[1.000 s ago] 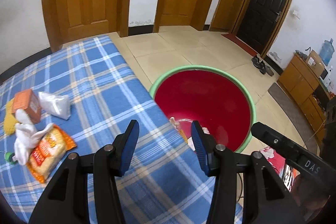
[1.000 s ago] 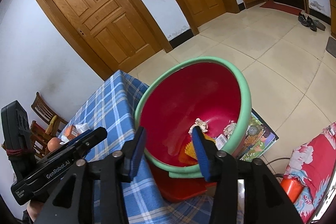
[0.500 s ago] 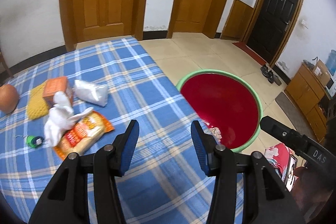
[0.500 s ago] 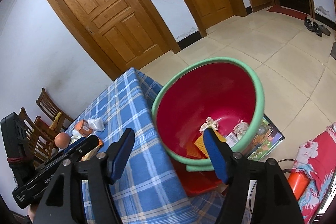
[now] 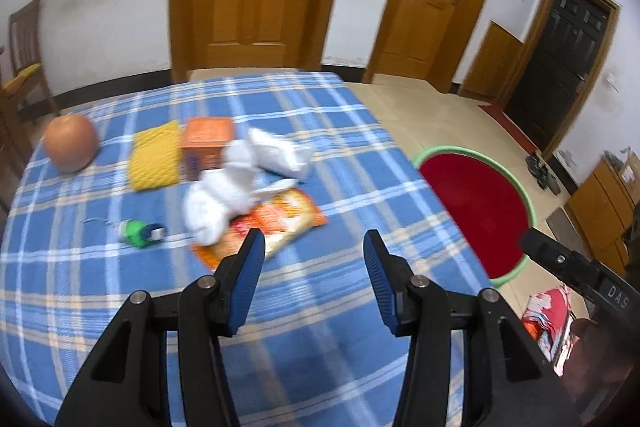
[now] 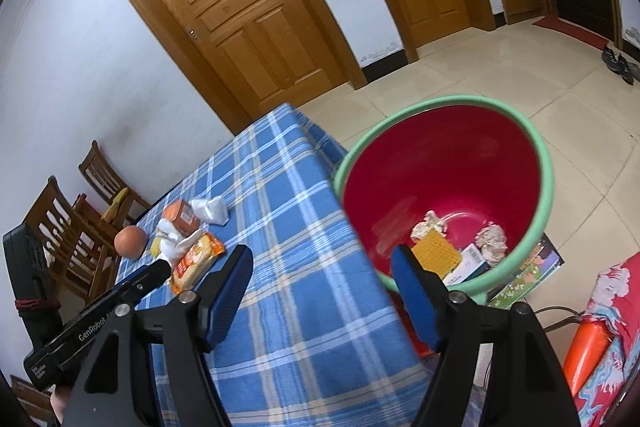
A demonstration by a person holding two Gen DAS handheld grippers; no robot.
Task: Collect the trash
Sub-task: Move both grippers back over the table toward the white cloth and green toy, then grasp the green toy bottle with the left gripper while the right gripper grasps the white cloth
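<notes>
Beside the table, our red basin [image 6: 448, 163] already holds several scraps. On the blue cloth [image 5: 320, 155] an orange wrapper [image 5: 276, 223], white wads [image 5: 224, 195] and a small box [image 5: 208, 143] remain. Our left gripper [image 5: 313, 251] and right gripper [image 6: 322, 267] both gape wide, empty.

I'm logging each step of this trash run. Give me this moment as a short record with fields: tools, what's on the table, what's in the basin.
left tool: open, empty, over the table, aimed at the pile
right tool: open, empty, by the table edge near the basin
table: blue plaid cloth
on table: orange snack packet, white crumpled paper, white bag, orange box, yellow pad, small green item, round orange fruit
basin: red, green rim, on the floor beside the table
in basin: yellow sponge, two paper wads, a labelled box
</notes>
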